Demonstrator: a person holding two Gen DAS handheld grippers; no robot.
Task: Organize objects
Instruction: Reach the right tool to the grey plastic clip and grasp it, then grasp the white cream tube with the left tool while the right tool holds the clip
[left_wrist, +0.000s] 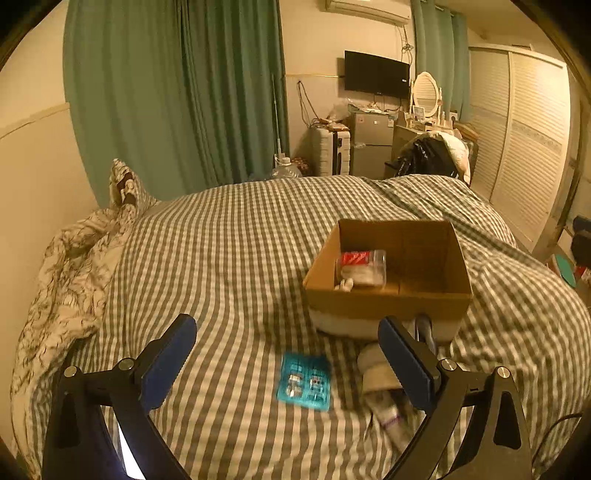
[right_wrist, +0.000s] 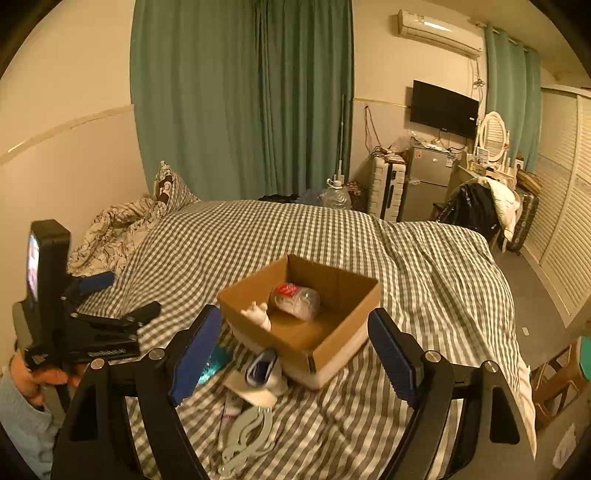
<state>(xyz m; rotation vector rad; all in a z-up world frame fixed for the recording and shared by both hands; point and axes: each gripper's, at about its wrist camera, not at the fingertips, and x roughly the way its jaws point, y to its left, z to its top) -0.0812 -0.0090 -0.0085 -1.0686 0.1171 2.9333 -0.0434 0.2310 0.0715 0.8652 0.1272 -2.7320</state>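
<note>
Grippers hovered over the checked grey-and-white bedspread (left_wrist: 229, 258), both spread wide and holding nothing. Left gripper (left_wrist: 288, 354) hung above a flat teal blister pack (left_wrist: 304, 380), likely lined up as its next pick. Beside it lay a pale rolled bundle (left_wrist: 373, 365). Toward the bed's right side sat an open brown cardboard box (left_wrist: 388, 295), already holding a clear plastic jar with a red label (left_wrist: 362, 267). Right gripper (right_wrist: 295, 347) faced that box.
</note>
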